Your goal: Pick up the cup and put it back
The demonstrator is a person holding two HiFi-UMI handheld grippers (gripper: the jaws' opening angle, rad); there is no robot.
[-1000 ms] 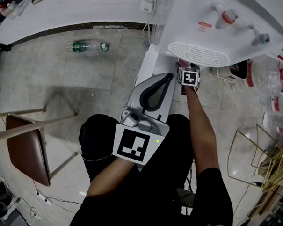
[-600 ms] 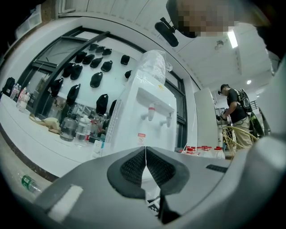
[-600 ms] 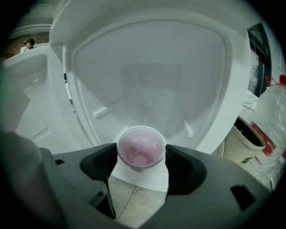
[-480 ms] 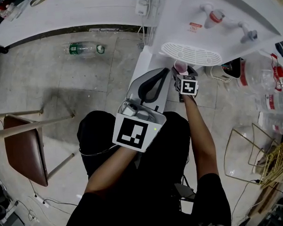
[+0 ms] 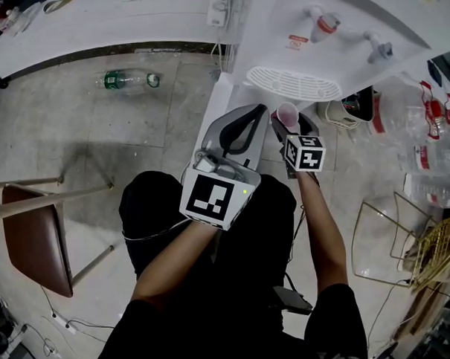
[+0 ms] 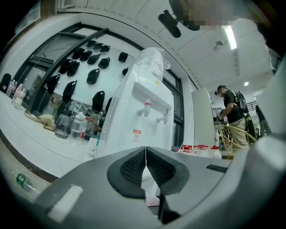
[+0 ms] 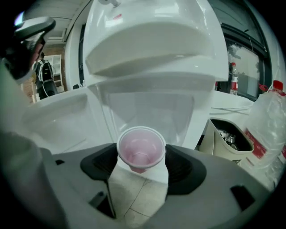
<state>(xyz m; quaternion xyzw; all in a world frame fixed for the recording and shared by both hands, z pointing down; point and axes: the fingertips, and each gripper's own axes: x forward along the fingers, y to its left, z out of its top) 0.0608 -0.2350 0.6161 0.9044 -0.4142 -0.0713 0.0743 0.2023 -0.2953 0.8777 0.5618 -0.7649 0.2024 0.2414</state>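
We grip the pink cup [image 7: 141, 150] with our right gripper [image 7: 141, 169], whose jaws press on its two sides. The cup hangs in the air, clear of any surface, just in front of the white water dispenser [image 7: 147, 89] and lower than its slotted drip tray [image 5: 291, 83]. Our left gripper [image 6: 145, 157] hovers just left of the right one, its jaws pressed together with nothing between them. A green-labelled bottle [image 5: 127, 79] lies on the floor.

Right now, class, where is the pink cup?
The pink cup sits between the jaws of the right gripper, just in front of the water dispenser's drip tray, right of centre in the head view.
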